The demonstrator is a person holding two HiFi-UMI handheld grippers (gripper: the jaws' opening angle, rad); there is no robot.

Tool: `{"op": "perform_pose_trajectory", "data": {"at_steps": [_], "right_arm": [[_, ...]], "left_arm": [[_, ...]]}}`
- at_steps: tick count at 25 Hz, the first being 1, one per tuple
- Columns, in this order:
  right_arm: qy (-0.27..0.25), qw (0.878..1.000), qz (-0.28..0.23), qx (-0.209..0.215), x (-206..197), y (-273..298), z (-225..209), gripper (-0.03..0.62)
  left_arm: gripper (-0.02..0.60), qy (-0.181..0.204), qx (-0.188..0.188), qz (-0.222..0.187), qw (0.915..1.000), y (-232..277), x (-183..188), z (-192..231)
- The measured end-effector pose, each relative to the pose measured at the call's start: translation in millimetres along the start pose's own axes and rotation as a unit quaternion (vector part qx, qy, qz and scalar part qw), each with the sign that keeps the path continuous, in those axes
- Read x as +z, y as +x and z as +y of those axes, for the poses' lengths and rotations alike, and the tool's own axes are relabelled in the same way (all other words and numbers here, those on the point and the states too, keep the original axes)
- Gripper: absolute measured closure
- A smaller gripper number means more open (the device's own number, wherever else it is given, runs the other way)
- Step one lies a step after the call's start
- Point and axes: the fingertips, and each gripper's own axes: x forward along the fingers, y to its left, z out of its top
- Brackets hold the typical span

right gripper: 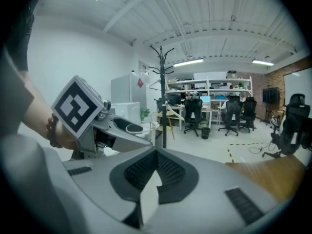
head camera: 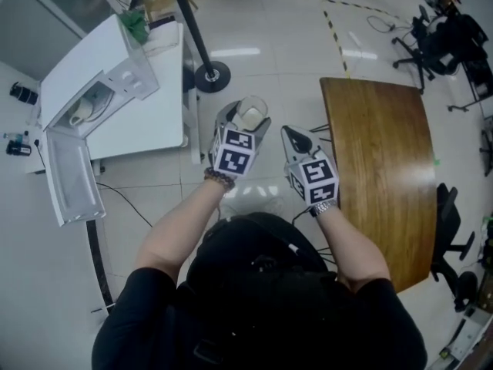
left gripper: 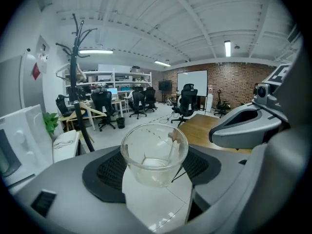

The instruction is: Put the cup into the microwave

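Overhead, left hand-held gripper [head camera: 243, 123] half hides clamped cup [left gripper: 154, 152]; right hand-held gripper [right gripper: 155, 154] clenched empty.

The clear glass cup [left gripper: 154, 150] stands upright and empty, clamped between the jaws of the left gripper [head camera: 243, 126], well apart from the microwave [head camera: 77, 75]. The white microwave sits by the left edge of the desk [head camera: 154, 122], its door [head camera: 68, 174] wide open.

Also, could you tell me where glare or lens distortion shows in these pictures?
Head view: bright glare patches on the floor. Left gripper view: fisheye bends the ceiling beams; the cup is sharp. Right gripper view: same bending, dark corners.
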Motion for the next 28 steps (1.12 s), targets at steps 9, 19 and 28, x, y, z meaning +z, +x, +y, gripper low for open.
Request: {"op": "perform_pose_trajectory", "data": {"at_steps": [9, 19, 28], "right_arm": [[-0.028, 0.997, 0.001, 0.066, 30, 52, 92, 0.594], [-0.066, 0.99, 0.001, 0.123, 51, 89, 181, 0.594], [-0.093, 0.98, -0.003, 0.177, 65, 117, 251, 0.594]], "left_arm": [[0.232, -0.038, 0.065, -0.006, 0.9971, -76, -38, 88], [0.232, -0.075, 0.125, -0.014, 0.9892, -150, -75, 159], [0.232, -0.111, 0.184, -0.019, 0.9764, -211, -108, 215]]}}
